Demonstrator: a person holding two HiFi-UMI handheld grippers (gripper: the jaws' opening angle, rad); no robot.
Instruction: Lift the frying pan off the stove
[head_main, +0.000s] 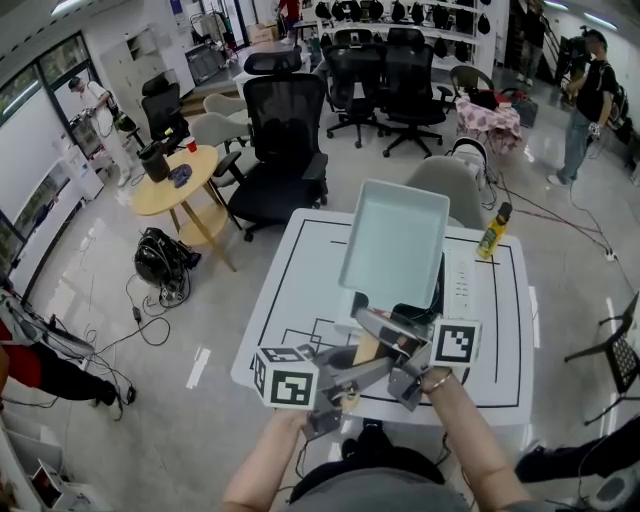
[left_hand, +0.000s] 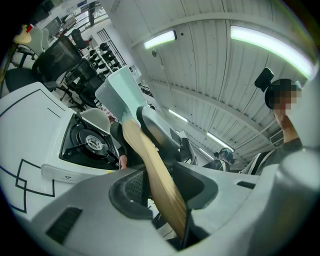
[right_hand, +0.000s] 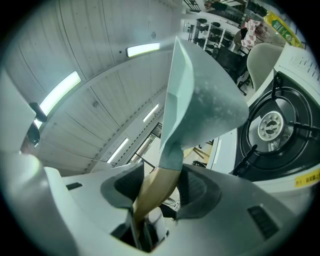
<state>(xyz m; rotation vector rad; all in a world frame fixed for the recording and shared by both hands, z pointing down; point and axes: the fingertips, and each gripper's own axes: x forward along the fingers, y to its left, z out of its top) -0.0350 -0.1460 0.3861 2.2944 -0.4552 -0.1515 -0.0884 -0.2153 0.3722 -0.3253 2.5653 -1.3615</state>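
— What have your claws got?

— Both are clenched on the frying pan's wooden handle. My left gripper holds the wood lower down. My right gripper bites where the wood meets the pan's neck. My forearms reach forward side by side, hands close together.

— Any writing?

— Each marker cube shows only black-and-white squares. The yellow sticker on the stove's front has print too small to read, as does the yellow bottle.

— Where's the pan?

— The pale teal square frying pan is in the air above the white gas stove, clear of the burner, far end tilted up. The stove sits on a white table with black lines.
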